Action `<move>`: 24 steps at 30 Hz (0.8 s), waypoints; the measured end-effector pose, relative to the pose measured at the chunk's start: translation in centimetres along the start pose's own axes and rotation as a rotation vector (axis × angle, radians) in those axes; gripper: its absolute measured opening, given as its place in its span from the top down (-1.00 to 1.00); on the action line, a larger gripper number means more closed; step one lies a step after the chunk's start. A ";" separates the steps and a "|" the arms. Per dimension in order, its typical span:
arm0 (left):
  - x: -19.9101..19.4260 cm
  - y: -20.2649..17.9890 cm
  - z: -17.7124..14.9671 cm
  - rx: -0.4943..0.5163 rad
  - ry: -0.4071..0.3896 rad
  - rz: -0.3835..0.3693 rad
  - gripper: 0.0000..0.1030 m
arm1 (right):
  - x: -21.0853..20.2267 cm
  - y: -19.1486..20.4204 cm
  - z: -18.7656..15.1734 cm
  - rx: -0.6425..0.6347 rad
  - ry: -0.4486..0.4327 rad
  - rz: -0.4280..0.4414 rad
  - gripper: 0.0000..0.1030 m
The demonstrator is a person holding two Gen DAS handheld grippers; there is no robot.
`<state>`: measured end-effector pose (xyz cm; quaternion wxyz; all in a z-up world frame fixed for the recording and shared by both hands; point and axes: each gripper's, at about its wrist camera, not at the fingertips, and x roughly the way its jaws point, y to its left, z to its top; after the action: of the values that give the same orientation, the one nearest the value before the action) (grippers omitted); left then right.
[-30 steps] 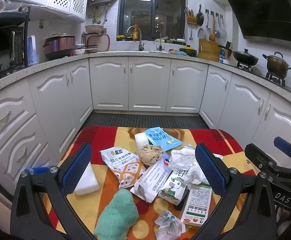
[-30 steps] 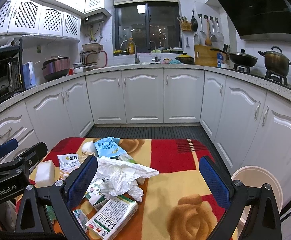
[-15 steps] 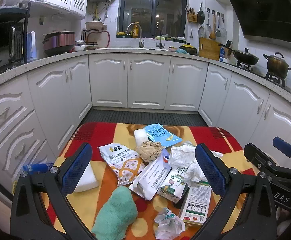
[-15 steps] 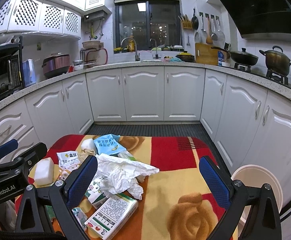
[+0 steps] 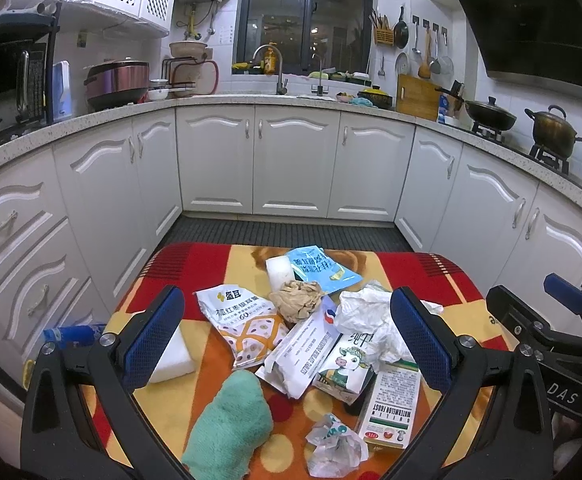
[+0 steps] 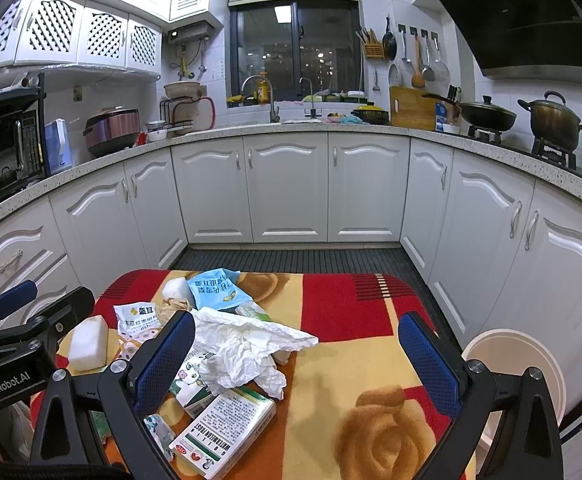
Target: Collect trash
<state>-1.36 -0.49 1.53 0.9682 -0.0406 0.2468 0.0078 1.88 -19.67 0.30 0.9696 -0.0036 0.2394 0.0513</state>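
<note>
Trash lies in a heap on a red and yellow flowered cloth point(image 5: 211, 264) over a small table. It includes a blue packet point(image 5: 321, 266), a crumpled brown paper point(image 5: 299, 300), a white snack bag point(image 5: 243, 316), crumpled white paper point(image 5: 365, 314), a milk carton point(image 5: 347, 368), a green and white box point(image 5: 391, 410) and a clear wrapper point(image 5: 333, 446). My left gripper point(image 5: 287, 340) is open and empty above the heap. My right gripper point(image 6: 297, 358) is open and empty, over the crumpled white paper point(image 6: 247, 344) and the box point(image 6: 223, 432).
A green cloth point(image 5: 231, 424) and a white sponge point(image 5: 171, 356) lie at the near left of the table. A white bin point(image 6: 519, 368) stands on the floor to the right. White cabinets point(image 5: 295, 164) ring the dark floor point(image 5: 291, 230) beyond.
Both grippers have drifted slightly; the view tilted a little. The jaws stay open and the trash has not moved.
</note>
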 end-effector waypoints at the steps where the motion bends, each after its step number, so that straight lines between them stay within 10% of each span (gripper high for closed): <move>1: 0.0 0.0 -0.1 -0.002 0.003 -0.002 -0.99 | 0.0 0.0 0.0 0.000 0.001 0.001 -0.96; 24: 0.1 0.6 -0.4 -0.023 0.041 -0.030 -0.99 | -0.1 0.1 -0.5 -0.010 0.023 0.001 -0.96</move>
<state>-1.47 0.12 1.09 0.9624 -0.0555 0.2658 -0.0049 1.57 -19.57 -0.09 0.9667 -0.0090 0.2501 0.0533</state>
